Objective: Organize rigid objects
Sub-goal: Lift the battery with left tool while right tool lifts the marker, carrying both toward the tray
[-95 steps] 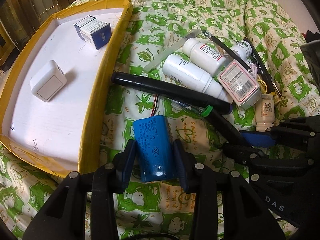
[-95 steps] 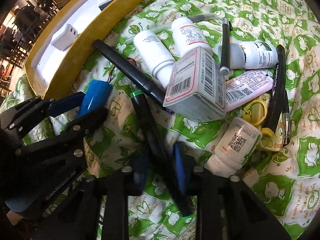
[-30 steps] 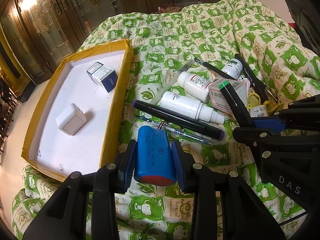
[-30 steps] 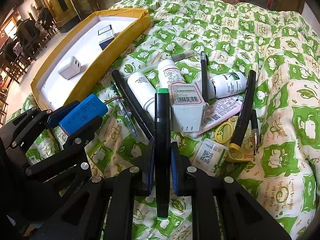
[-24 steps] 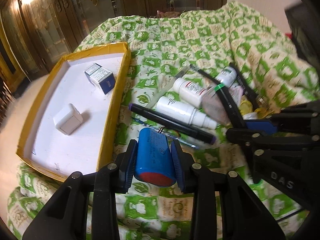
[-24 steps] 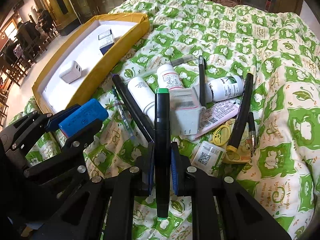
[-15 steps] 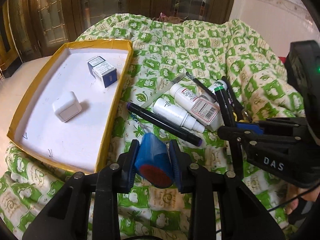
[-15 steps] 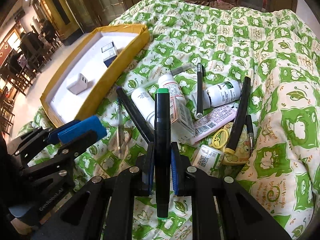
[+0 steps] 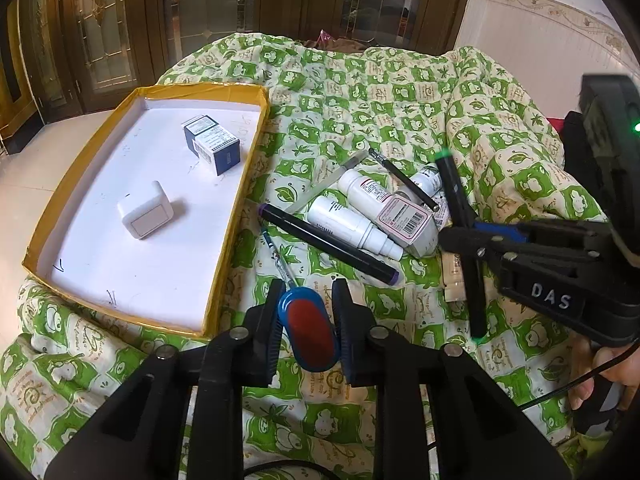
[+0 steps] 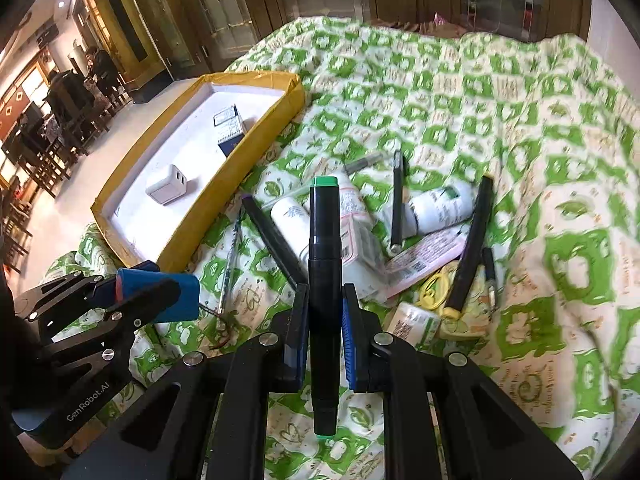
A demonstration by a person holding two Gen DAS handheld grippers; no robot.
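Observation:
My left gripper [image 9: 307, 322] is shut on a blue battery pack [image 9: 308, 330] with a red end and holds it above the quilt, near the yellow tray's corner. It also shows in the right wrist view [image 10: 160, 292]. My right gripper [image 10: 325, 332] is shut on a black marker with green ends [image 10: 325, 264], lifted over the pile; the marker also shows in the left wrist view [image 9: 460, 224]. The yellow-rimmed white tray [image 9: 240, 168] holds a white charger [image 9: 145, 216] and a blue-white box [image 9: 214, 144].
A pile lies on the green quilt [image 9: 400, 92]: white bottles [image 9: 352, 220], a barcode box [image 9: 408, 218], a purple-tipped black marker [image 9: 328, 244], pens [image 9: 400, 178], a yellow-capped marker [image 10: 468, 248] and a small jar [image 10: 412, 322]. Floor and wooden doors lie beyond the tray.
Both grippers have risen and pulled back from the pile, each carrying its object. The battery pack has tilted so its red end faces me.

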